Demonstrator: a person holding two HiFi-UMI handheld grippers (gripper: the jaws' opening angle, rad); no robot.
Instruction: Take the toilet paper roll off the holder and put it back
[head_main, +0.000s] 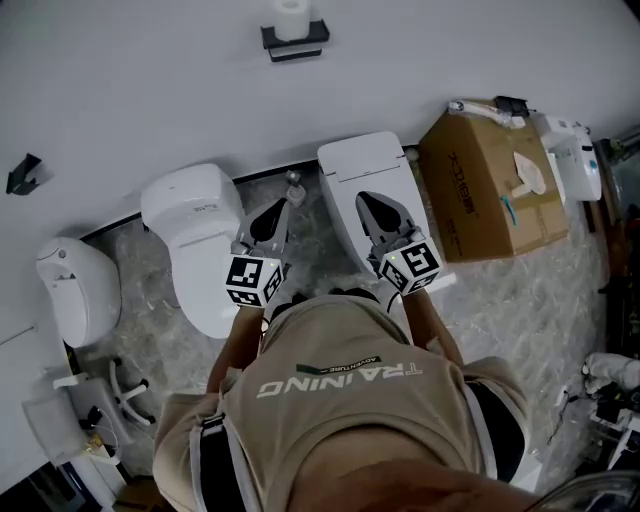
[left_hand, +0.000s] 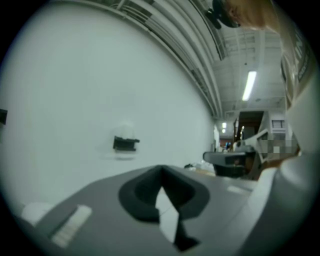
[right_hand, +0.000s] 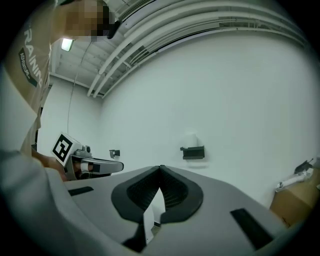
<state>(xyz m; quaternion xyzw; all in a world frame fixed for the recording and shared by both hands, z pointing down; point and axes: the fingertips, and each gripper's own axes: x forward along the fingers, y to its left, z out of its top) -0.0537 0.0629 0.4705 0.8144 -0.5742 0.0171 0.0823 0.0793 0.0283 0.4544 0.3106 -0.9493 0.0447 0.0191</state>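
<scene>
White wall (head_main: 150, 90) takes up the far side. Two toilets (head_main: 200, 235) and a cardboard box (head_main: 480, 200) sit along its base. Box contents unclear, white bits lying on top. Left gripper (head_main: 284, 207) and right gripper (head_main: 366, 200): jaws together on both, nothing in them, aimed at the wall. Black holder (head_main: 294, 40) is well ahead, roughly between them; left slightly nearer, I'd say. Toilet paper roll (head_main: 292, 16) stands on the holder, axis looks upright.
</scene>
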